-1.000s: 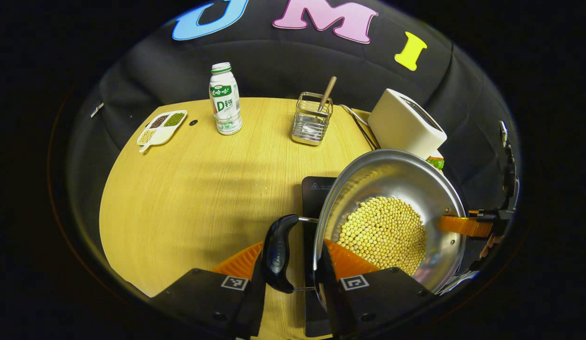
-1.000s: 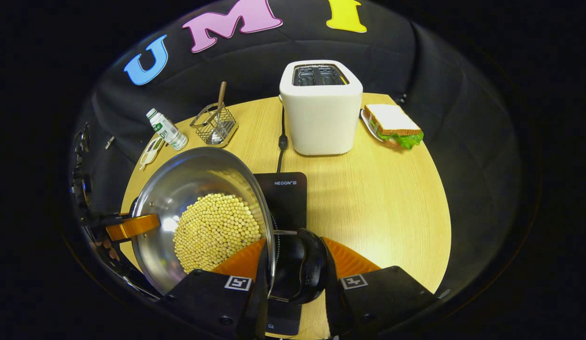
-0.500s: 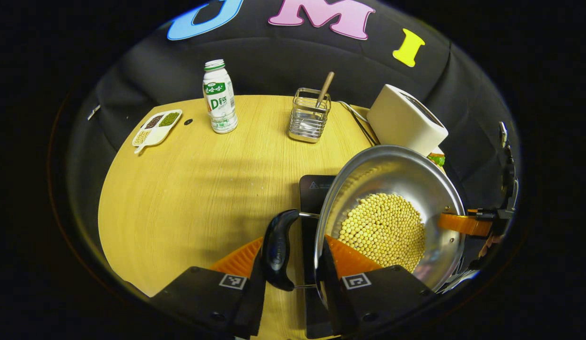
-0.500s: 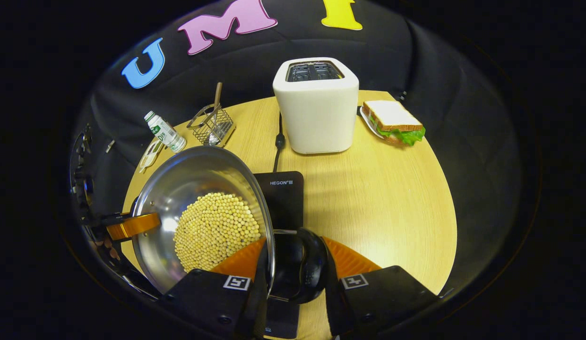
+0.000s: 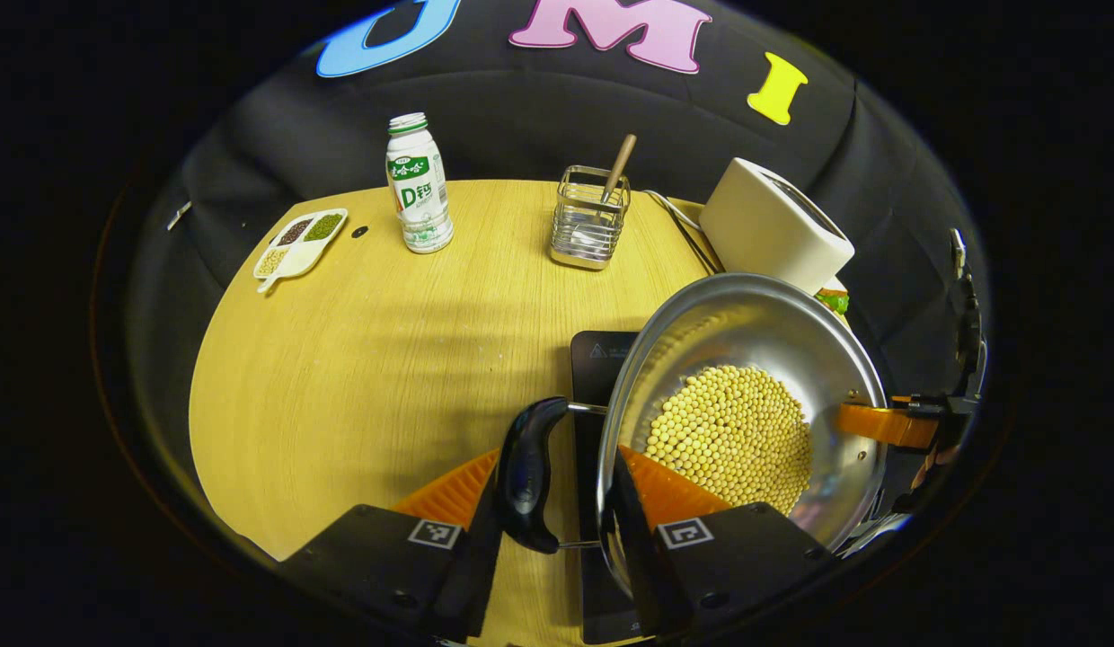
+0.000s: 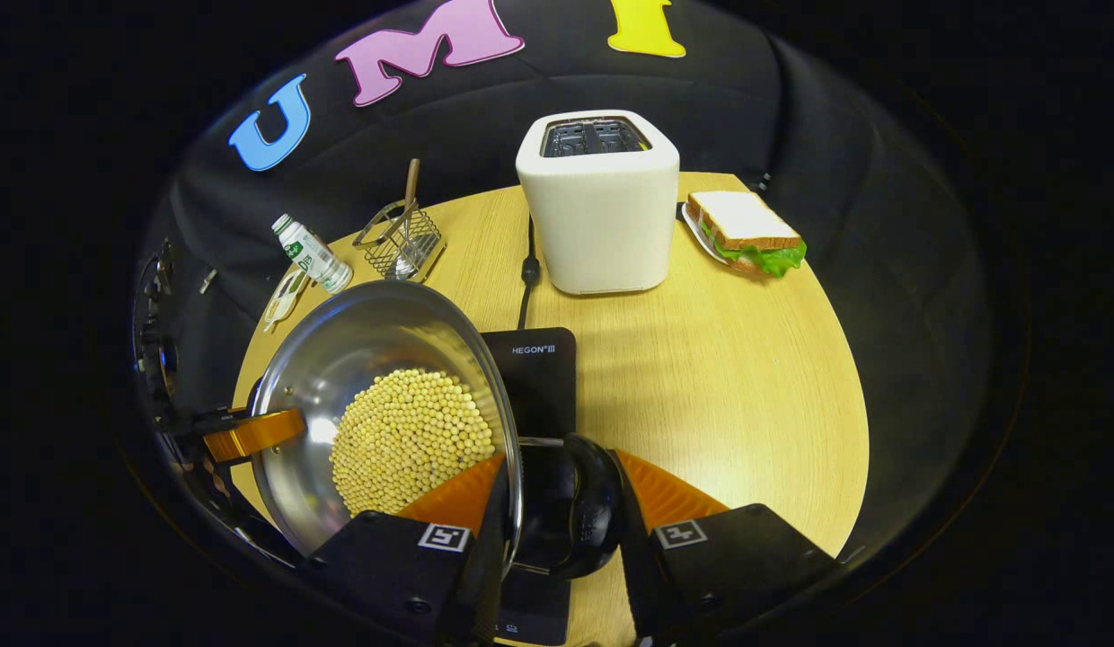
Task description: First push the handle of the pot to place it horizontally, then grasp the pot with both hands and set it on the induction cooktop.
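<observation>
Your left gripper (image 5: 557, 503) and right gripper (image 6: 557, 512) stay clamped on the pot (image 5: 746, 404) handles — pot has edged over the cooktop (image 6: 539, 377), lower next.

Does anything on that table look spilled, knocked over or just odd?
Nothing looks spilled. The round steel pot holds its yellow beans inside, and the white toaster and small white bottle stand upright on the wooden table.
</observation>
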The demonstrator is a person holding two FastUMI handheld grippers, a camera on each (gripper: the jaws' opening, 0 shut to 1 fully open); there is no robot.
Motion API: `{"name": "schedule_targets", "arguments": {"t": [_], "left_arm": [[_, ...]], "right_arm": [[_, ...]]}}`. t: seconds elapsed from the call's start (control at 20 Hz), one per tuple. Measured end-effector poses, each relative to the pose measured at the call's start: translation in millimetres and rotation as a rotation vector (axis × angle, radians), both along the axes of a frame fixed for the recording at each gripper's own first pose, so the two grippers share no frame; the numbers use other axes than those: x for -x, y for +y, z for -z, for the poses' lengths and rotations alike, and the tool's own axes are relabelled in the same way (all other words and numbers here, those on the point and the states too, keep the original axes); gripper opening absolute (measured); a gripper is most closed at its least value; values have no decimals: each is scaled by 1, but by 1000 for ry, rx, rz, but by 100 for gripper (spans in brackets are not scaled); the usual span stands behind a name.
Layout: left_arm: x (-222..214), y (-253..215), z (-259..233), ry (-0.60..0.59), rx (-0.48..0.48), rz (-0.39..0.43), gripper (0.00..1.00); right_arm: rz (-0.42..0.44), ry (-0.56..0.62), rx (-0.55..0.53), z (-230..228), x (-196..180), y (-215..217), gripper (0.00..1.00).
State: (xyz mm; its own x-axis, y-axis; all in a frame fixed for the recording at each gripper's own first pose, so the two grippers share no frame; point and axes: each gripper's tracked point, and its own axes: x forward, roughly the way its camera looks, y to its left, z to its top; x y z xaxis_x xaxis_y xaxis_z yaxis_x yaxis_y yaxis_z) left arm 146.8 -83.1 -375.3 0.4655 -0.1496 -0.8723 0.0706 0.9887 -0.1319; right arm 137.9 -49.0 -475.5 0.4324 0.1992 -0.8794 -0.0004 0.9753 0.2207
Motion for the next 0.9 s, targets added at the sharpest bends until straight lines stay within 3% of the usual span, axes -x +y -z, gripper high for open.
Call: {"name": "schedule_targets", "arguments": {"t": [0.05,0.15,0.2,0.5,0.9], "left_arm": [[3,-1,0,1,7,-5,69],[4,-2,-1,-4,24,-23,96],[5,0,-1,-13,29,-31,96],[9,12,-24,-79,-11,-47,96],[28,7,-104,-294,8,-7,96]], "right_arm": [[-7,-8,-6,-1,0,1,63],[-19,-22,-5,-8,1,3,86],[-23,-30,-5,-2,-1,6,99],[7,-106,-3,-29,-5,6,99],[45,-357,20,-115,-4,1,99]]}}
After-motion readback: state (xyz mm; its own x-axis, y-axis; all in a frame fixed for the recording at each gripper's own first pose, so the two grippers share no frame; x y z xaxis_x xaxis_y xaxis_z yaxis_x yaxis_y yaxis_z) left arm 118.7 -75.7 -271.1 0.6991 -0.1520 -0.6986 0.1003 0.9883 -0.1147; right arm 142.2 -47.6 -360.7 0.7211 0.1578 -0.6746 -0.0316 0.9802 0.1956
